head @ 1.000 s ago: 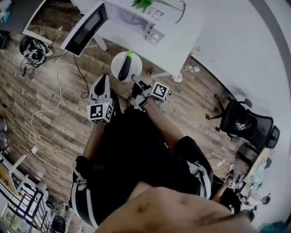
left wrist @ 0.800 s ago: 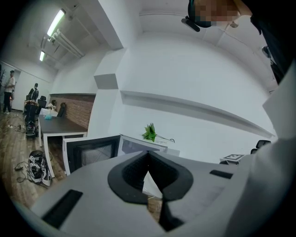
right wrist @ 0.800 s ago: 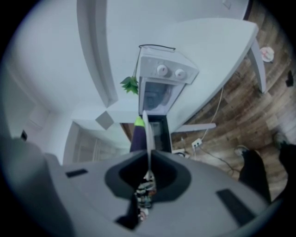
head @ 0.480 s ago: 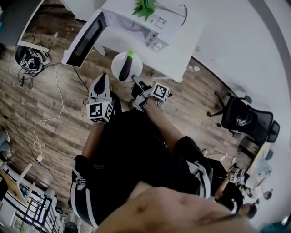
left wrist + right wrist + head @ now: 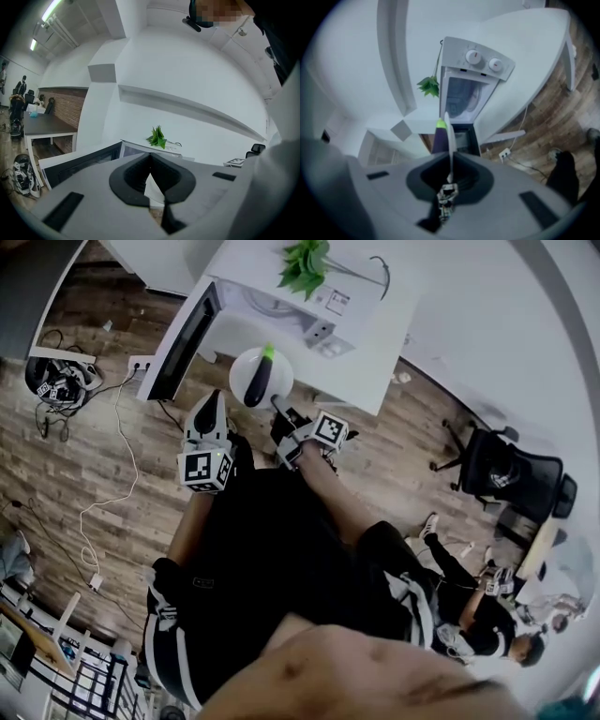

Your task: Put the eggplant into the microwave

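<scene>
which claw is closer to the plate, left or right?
Right. Right claw grips the plate at its rim; left claw sits apart, off its lower left in the head view.

The microwave (image 5: pixel 272 306), door open, has drawn nearer the plate (image 5: pixel 241 366) bearing the eggplant (image 5: pixel 255 382); the plant (image 5: pixel 305 266) now shows whole; a seated person (image 5: pixel 469 615) has appeared at lower right.

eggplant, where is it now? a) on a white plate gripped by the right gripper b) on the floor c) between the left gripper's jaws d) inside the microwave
A: the eggplant lies on the white plate, whose rim the right gripper pinches, outside the microwave.
</scene>
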{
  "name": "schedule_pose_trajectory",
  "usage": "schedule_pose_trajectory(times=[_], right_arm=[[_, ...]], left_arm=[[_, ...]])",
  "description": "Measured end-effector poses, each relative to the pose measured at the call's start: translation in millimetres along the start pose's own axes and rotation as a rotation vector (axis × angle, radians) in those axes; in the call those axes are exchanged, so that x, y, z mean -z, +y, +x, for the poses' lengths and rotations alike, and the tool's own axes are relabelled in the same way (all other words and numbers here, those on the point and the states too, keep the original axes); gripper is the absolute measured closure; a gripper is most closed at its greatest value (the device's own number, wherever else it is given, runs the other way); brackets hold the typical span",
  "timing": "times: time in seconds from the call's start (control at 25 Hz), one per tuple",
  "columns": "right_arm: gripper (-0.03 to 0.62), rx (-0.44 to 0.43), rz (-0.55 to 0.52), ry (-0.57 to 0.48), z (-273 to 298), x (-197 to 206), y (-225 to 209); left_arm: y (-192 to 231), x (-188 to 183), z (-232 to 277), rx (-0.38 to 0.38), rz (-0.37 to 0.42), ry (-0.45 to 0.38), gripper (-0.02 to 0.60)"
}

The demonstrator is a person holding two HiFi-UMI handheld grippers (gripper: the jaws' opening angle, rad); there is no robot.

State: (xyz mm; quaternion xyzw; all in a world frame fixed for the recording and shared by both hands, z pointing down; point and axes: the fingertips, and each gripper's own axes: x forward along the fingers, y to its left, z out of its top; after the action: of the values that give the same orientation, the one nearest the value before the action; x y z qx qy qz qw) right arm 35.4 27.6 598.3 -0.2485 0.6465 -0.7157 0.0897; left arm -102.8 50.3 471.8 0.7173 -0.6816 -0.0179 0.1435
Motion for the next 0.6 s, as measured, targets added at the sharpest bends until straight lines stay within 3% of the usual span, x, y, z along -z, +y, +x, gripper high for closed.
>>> schedule_pose_trajectory(times=[0.6], right_arm=[[0.554, 0.003, 0.02, -0.127, 60.4, -3.1, 3.5]], left_arm=[[44.9, -14.1, 40.6, 0.158, 0.001, 0.031, 0.549]])
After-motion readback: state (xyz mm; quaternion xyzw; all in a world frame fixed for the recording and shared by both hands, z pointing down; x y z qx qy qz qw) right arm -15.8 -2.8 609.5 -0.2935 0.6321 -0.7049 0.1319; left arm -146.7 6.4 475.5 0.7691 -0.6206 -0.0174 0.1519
